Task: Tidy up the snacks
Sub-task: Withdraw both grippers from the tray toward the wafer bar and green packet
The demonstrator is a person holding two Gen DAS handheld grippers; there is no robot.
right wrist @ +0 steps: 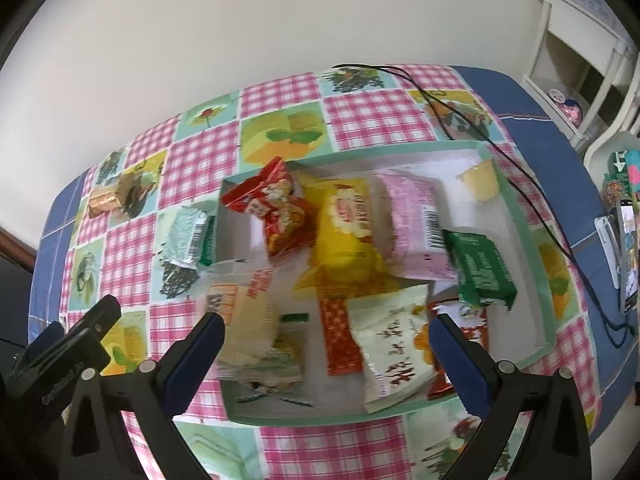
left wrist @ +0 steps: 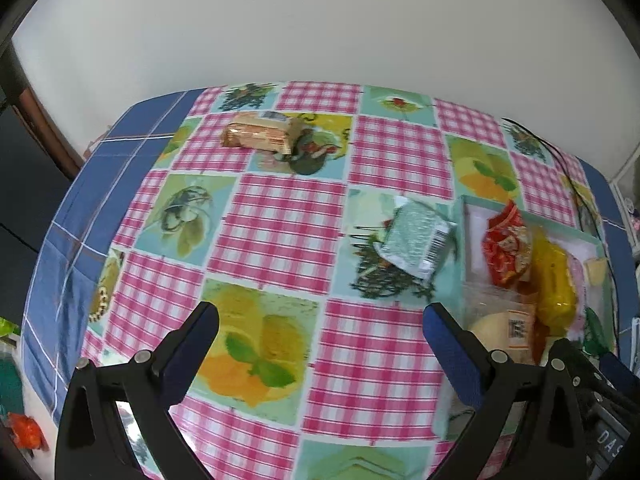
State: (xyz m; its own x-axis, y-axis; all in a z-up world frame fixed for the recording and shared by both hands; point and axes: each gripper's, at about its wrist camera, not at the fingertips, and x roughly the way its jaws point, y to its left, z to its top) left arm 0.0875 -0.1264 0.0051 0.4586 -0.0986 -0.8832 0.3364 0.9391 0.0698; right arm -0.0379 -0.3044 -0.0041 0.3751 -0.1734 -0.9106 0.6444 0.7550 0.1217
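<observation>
- Both tools are seen with their blue-padded fingers spread wide and nothing between them: the left tool (left wrist: 320, 316) is held over bare checked cloth, the right tool (right wrist: 326, 326) over the near part of the box.
- At the far left of the tabletop (left wrist: 280, 224), a tan biscuit packet (left wrist: 262, 133) is seen lying alone on the cloth, well apart from the box.
- Further right, a silver-green sachet (left wrist: 416, 236) is found on the cloth just beside the left wall of the box, outside it.
- A shallow box (right wrist: 532, 240) with mint-green walls and a white inside is placed on the right part of the tabletop.
- Inside it, from left to right, are seen a clear-wrapped pale pastry (right wrist: 248, 312), a red packet (right wrist: 276, 208), a yellow packet (right wrist: 348, 232), a white pouch with red characters (right wrist: 394, 340), a pink packet (right wrist: 416, 220) and a green packet (right wrist: 480, 268).
- A small pale yellow cup (right wrist: 482, 180) is seen in the far right corner of the box.
- A black cable (right wrist: 520, 184) is laid across the cloth past the box's right side.
</observation>
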